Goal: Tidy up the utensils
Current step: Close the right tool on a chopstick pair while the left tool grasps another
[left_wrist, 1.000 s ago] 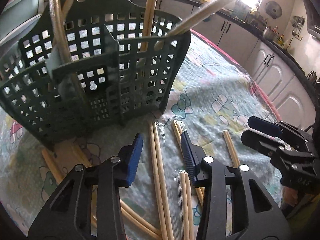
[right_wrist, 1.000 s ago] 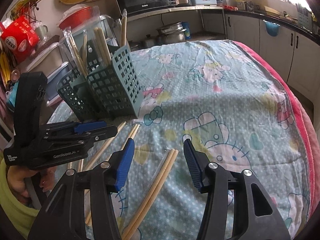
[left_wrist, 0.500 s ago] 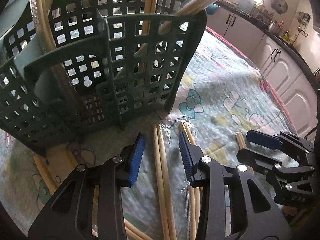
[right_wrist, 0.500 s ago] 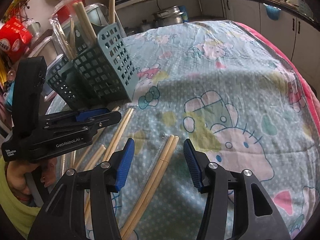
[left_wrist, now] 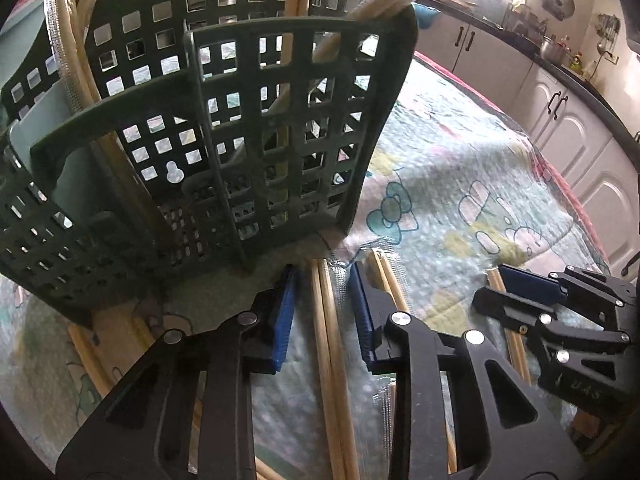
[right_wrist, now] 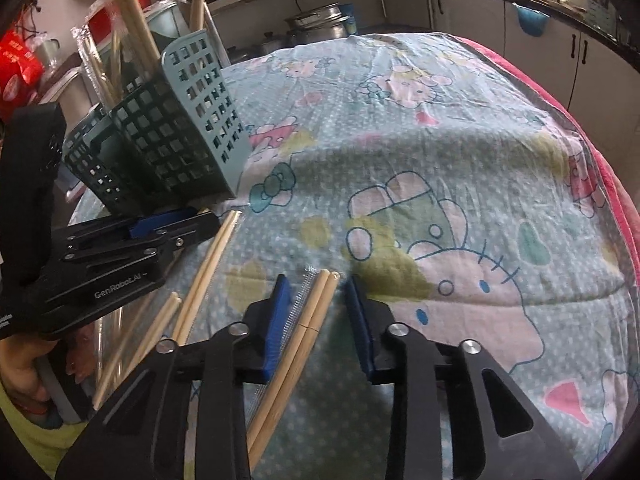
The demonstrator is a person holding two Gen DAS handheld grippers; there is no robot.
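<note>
A cartoon-print cloth (right_wrist: 460, 152) covers the bench; white kitchen cabinets (left_wrist: 560, 120) upper right. Both tools, left (left_wrist: 322, 304) and right (right_wrist: 314, 312), are closing, not yet gripping, around wrapped wooden chopstick pairs (left_wrist: 326, 320) (right_wrist: 308, 320), whose lower ends are cut off.

In the right wrist view, the patterned tablecloth (right_wrist: 460, 152) lies bare across the centre and right of the frame, giving open passage. The green utensil basket (right_wrist: 168, 148) blocks the upper left, with loose chopsticks (right_wrist: 208, 264) strewn at lower left. In the left wrist view the basket fills the upper left; cloth at right is free.
</note>
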